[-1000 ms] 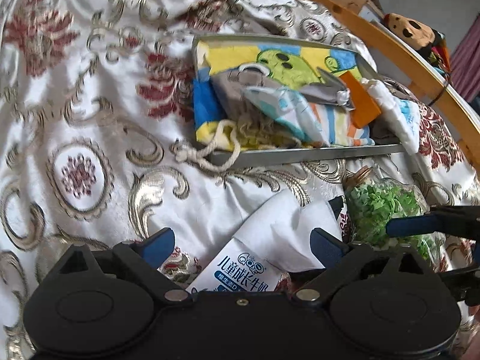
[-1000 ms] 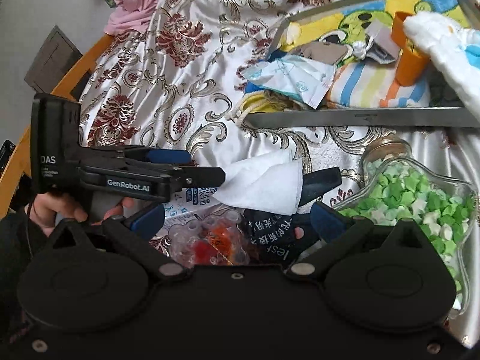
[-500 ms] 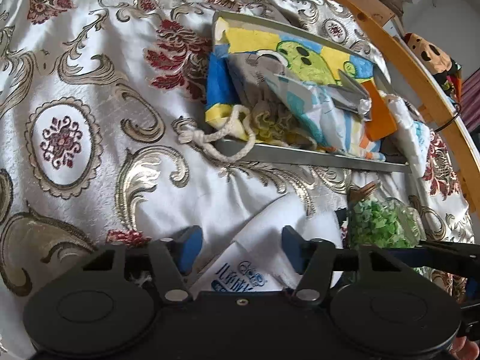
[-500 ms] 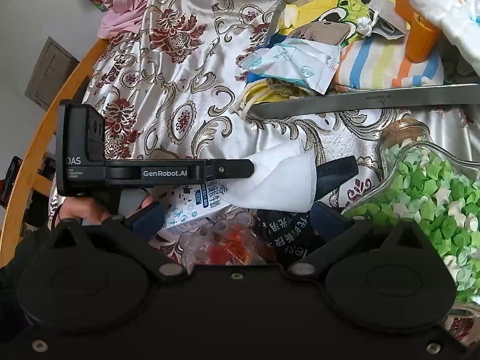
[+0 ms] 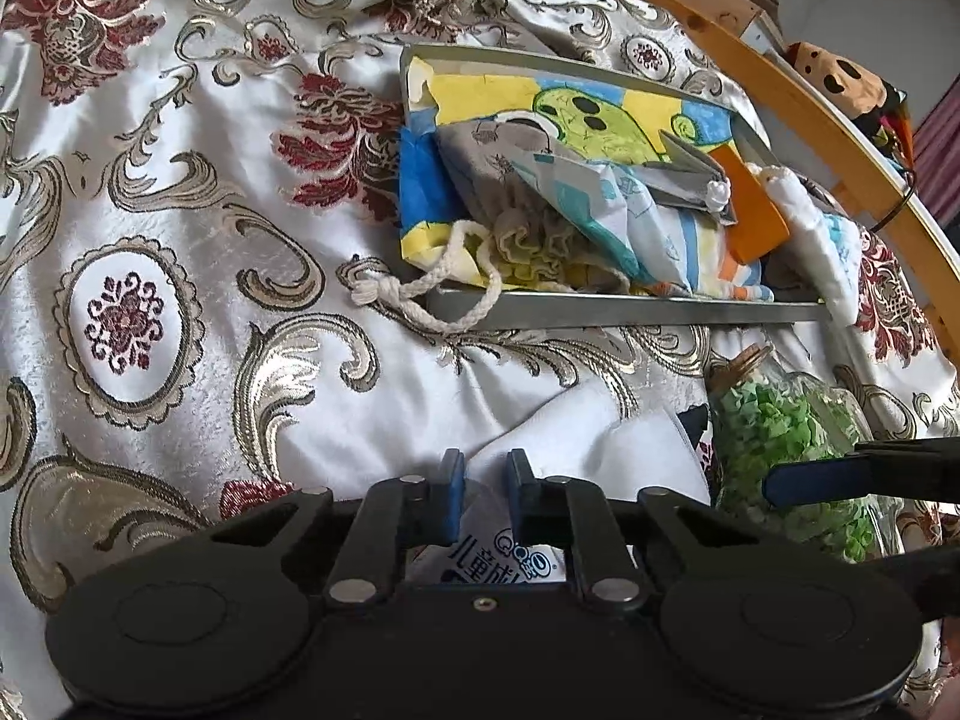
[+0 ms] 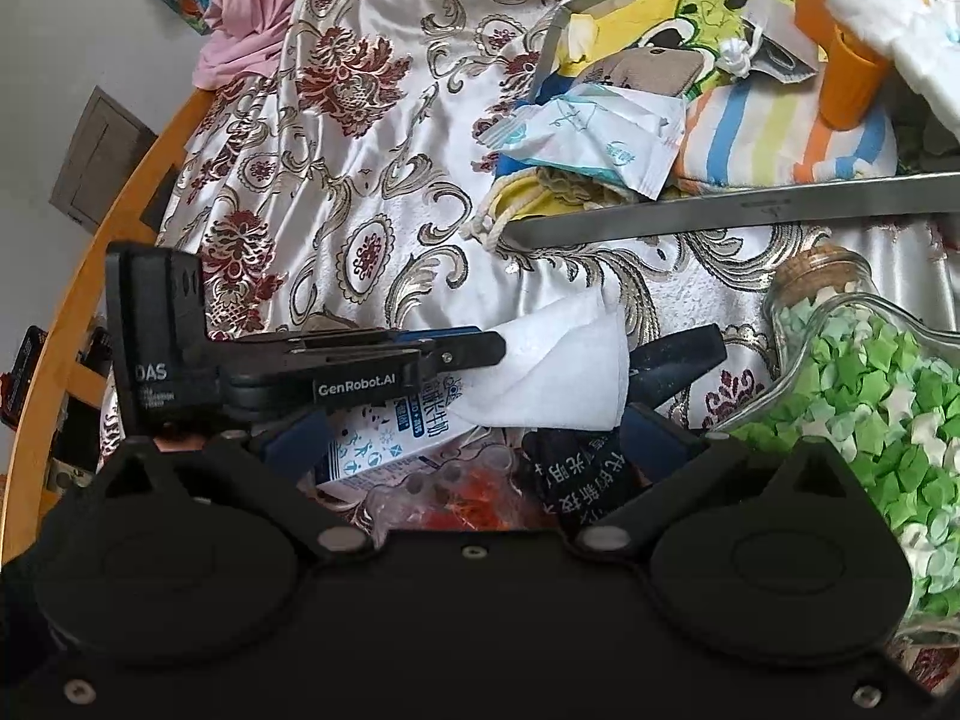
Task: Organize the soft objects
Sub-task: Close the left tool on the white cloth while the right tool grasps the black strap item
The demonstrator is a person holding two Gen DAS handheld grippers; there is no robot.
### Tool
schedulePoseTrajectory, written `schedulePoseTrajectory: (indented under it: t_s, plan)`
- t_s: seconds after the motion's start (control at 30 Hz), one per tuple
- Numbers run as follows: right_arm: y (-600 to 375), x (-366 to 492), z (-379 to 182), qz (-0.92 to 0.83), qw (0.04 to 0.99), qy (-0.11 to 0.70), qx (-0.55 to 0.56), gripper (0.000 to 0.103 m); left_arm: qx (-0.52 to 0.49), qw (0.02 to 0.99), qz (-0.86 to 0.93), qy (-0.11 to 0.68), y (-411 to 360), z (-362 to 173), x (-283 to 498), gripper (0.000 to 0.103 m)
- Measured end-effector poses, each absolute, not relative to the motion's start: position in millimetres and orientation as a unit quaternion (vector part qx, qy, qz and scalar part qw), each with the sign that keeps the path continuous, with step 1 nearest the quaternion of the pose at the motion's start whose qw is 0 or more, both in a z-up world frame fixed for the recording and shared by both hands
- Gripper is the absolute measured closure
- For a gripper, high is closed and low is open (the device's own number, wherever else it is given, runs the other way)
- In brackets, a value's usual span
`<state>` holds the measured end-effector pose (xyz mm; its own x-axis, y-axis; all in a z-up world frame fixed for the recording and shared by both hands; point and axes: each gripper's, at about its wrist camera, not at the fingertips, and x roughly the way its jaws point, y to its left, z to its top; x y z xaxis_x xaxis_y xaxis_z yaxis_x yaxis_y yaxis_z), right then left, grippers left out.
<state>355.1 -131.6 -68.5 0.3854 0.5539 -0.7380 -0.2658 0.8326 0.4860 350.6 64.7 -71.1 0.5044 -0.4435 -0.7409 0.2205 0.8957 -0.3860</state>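
Your left gripper (image 5: 485, 495) is closing on the white cloth (image 6: 564, 366), pinching its near edge; the cloth lies over the milk carton (image 6: 390, 444). Your right gripper (image 6: 474, 438) stands open just beside it.

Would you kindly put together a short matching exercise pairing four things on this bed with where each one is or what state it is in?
Things:
1. white cloth
2. orange cup
3. glass bottle of green paper stars
4. drawstring cord

Places or states:
A. lying on the bedspread in front of the tray
B. pinched between the closing jaws of the left gripper
C. hanging over the metal tray's front rim
D. inside the tray, beside a white plush item

Pairs: 1-B, 2-D, 3-A, 4-C
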Motion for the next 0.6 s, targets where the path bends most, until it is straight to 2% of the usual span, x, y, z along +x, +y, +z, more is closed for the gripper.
schedulePoseTrajectory:
  t_s: [0.13, 0.6]
  plan:
    - [-129.7, 358.1, -69.6, 0.240, 0.818, 0.500, 0.152, 0.000, -0.120, 0.866, -0.193, 0.446, 64.2, -68.0, 349.0, 0.101]
    - [-121.6, 369.1, -71.6, 0.234, 0.823, 0.500, 0.135, 0.000, -0.159, 0.880, -0.111, 0.433, 86.8, -60.0, 344.1, 0.103]
